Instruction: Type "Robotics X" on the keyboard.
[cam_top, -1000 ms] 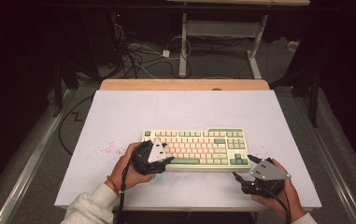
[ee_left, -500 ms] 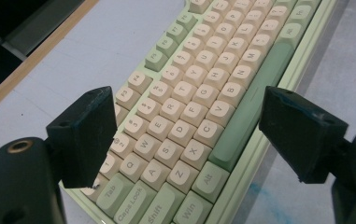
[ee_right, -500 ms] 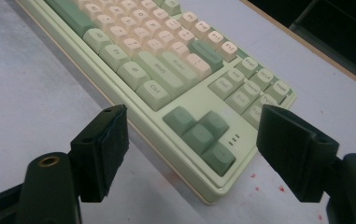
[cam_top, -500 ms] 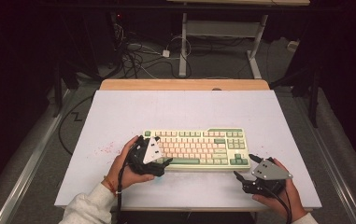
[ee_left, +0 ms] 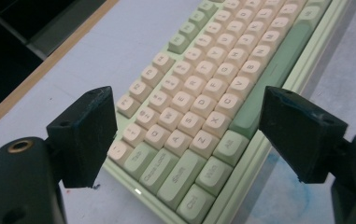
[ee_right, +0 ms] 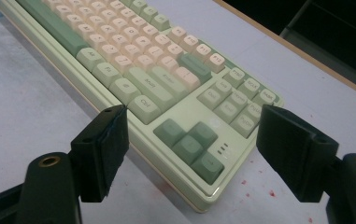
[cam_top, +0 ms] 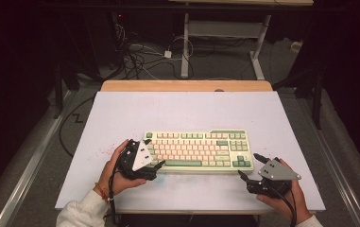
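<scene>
A: Log entry. Where's the keyboard [cam_top: 197, 151]?

B: Flat on the white table [cam_top: 177, 111], centre-front, long edge toward me. Left gripper [cam_top: 155, 170] has closed in on its left end over the last second; earlier it sat a bit further out. In the left gripper view the jaws stand wide apart, straddling the Ctrl/Shift corner [ee_left: 185, 186].

A: And the right gripper [cam_top: 248, 166]?

B: Barely moved, jaws apart, holding nothing, just off the right end. Its own view shows the arrow-key corner [ee_right: 189, 144] between the jaws.

A: Meaning?

B: I judge both ends are now bracketed for a two-handed grasp; neither jaw touches the case yet, so closing comes next
</scene>
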`<state>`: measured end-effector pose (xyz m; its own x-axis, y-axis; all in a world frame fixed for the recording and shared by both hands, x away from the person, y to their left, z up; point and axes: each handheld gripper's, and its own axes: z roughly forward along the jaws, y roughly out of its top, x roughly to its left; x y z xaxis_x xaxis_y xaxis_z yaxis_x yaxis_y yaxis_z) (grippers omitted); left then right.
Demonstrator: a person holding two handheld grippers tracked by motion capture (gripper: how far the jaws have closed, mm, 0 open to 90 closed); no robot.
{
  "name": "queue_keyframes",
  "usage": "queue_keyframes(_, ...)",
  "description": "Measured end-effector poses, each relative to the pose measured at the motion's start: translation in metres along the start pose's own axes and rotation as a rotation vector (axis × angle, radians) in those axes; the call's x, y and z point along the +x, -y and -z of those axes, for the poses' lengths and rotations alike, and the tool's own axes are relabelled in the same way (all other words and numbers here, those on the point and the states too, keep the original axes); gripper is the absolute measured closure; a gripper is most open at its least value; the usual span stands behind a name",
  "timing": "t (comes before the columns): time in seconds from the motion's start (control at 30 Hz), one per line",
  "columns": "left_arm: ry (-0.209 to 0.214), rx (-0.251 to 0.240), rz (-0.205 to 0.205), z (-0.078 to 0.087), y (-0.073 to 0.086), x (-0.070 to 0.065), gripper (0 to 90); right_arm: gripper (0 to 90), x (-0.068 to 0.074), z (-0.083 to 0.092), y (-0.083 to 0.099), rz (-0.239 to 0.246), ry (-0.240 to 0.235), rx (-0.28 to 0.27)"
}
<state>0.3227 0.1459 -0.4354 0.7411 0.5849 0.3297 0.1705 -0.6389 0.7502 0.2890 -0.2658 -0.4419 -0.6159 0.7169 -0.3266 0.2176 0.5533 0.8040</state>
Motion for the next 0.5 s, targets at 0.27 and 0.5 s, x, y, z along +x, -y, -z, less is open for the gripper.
queue_keyframes(0.27,-0.037,0.023,0.002,0.009,0.012,0.001,17.9,25.6,-0.001,-0.001,-0.003,0.003,0.000,0.002)
queue_keyframes(0.5,-0.053,0.038,0.025,0.016,0.025,0.004,17.8,27.9,-0.001,-0.001,-0.007,0.006,-0.008,-0.002)
